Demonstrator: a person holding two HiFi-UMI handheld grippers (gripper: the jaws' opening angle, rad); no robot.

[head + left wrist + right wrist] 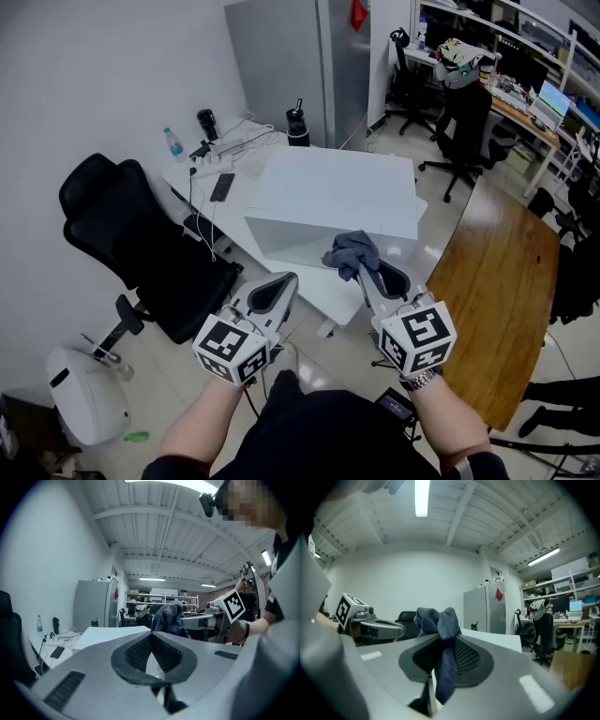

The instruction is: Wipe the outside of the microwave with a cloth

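Chair (141,239): black, on wheels, at the left of the head view.
White table (239,204): left of centre in the head view. A bottle (173,143) stands and a phone (222,187) lies at its far left end, among cables.
Left gripper (284,281): lower centre-left of the head view. Its jaws are pressed together with nothing between them; in its own view the ribbed pads meet along one line. It touches nothing.
Microwave (337,197): a white box on the white table, at the centre of the head view. It sits above and to the right of the left gripper's tip, apart from it.
Cloth (352,250): dark grey-blue and bunched, at the centre of the head view. It lies over the lower front edge of the microwave, but whether it touches that face cannot be told. In the right gripper view a tuft rises above the jaws and a tail hangs down between them.
Right gripper (364,270): lower centre-right of the head view, just below the microwave's front, tip pointing toward it. Its jaws are closed on the cloth, pinching it between the pads.
Wooden table (497,272): a curved brown top at the right of the head view, beside the white table.
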